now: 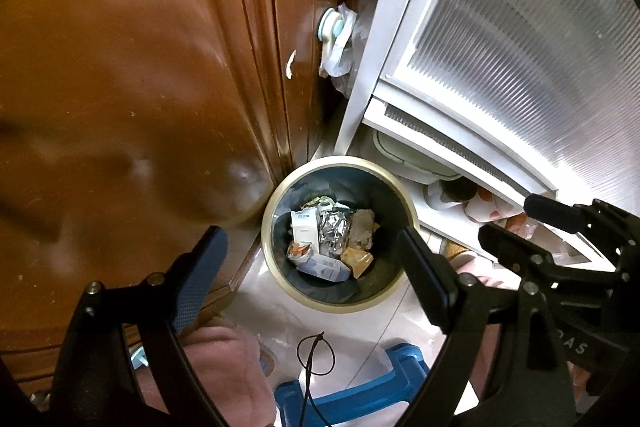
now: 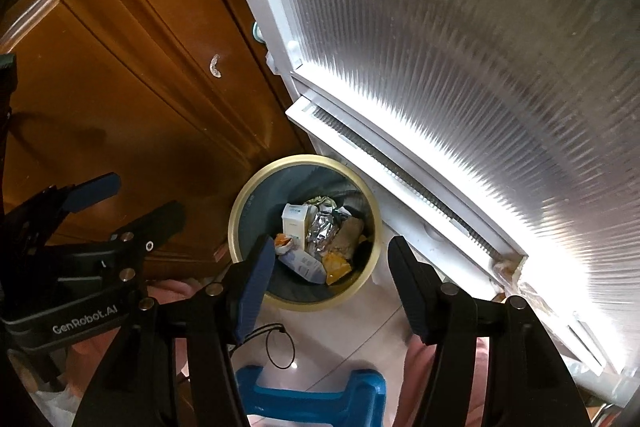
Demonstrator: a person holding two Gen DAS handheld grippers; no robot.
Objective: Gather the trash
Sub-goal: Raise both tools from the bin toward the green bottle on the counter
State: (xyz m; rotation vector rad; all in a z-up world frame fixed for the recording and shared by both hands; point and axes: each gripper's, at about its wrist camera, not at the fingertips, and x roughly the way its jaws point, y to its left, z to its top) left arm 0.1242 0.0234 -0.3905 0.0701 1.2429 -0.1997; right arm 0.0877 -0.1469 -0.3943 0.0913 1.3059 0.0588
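Both the left gripper (image 1: pixel 312 267) and right gripper (image 2: pixel 330 283) were held wide-jawed and empty, the trash bin (image 1: pixel 276 199) lying directly below the jaws.

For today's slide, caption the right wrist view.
Right tool open above the trash bin holding a carton and foil.
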